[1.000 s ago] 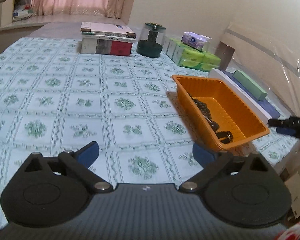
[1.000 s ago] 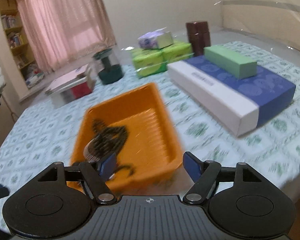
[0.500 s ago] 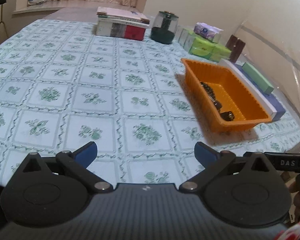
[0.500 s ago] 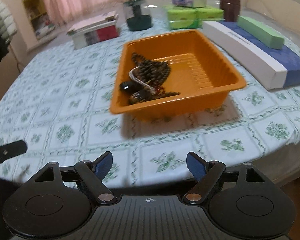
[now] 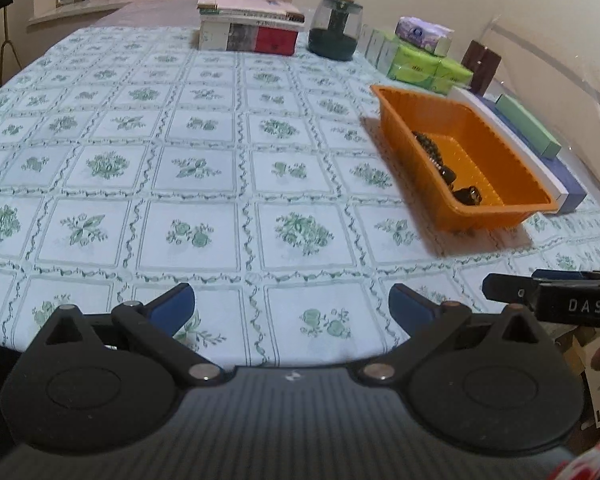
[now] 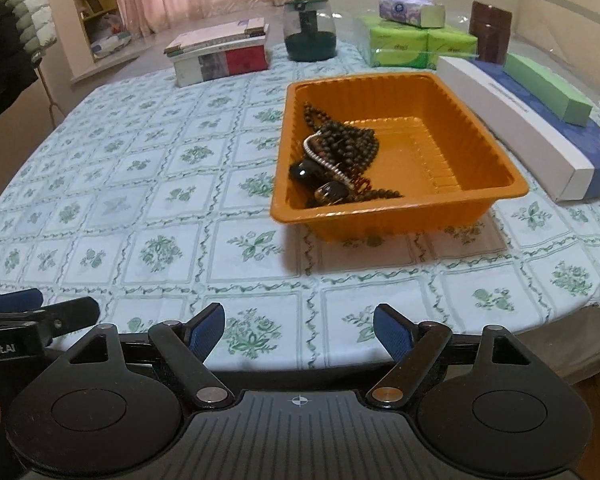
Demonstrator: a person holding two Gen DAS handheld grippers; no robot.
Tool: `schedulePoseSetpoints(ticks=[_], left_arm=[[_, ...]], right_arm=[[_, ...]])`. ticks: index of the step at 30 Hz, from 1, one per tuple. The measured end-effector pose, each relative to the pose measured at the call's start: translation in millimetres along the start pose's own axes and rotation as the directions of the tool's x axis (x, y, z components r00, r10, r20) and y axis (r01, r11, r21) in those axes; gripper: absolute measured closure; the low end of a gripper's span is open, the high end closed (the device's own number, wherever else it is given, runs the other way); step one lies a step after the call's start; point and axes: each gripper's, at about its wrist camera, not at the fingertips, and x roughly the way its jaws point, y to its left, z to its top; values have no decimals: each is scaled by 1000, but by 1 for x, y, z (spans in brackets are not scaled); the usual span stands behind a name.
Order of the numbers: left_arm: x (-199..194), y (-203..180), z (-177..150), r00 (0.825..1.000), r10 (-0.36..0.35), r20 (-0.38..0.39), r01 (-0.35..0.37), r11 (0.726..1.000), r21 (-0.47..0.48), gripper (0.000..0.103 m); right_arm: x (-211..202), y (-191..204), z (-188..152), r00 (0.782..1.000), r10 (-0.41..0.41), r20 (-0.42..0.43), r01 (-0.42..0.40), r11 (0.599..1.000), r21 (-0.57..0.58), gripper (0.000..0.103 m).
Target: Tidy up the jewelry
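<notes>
Jewelry (image 6: 336,164) lies heaped in the near left part of an orange tray (image 6: 480,120): a dark beaded strand, a pale chain-like band, and two dark glossy pieces nearest the front wall. Rest of the tray floor is bare. The tray sits on a table covered by a green floral cloth (image 5: 180,168), toward its right side, just beside a long white-and-blue box (image 6: 540,140) with a green box (image 6: 548,88) lying on top.

Right gripper (image 6: 298,330) hovers over the table's near edge, short of the tray, jaws spread wide with nothing between them. Left gripper (image 5: 292,306) hangs beside it over the same edge, likewise spread wide and holding nothing; the tray stands well off to its right.

At the far side of the table: a stack of books (image 5: 252,28), a dark green lidded jar (image 5: 336,28), and green tissue packs (image 6: 416,46) with a tissue box on top.
</notes>
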Motion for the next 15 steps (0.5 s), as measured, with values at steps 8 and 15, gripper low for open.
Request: schedulePoseSetpoints(ticks=[8,15], left_arm=[[4,0,0,999,34,-12,-34,999,-2,1],[6,3,0,999,44,-17,-44,999,-10,0]], right_arm=[[5,3,-1,1000,2,-13,-2,1000,-4,22],[8,7,2,1000,1,-14,-2,1000,-13,22]])
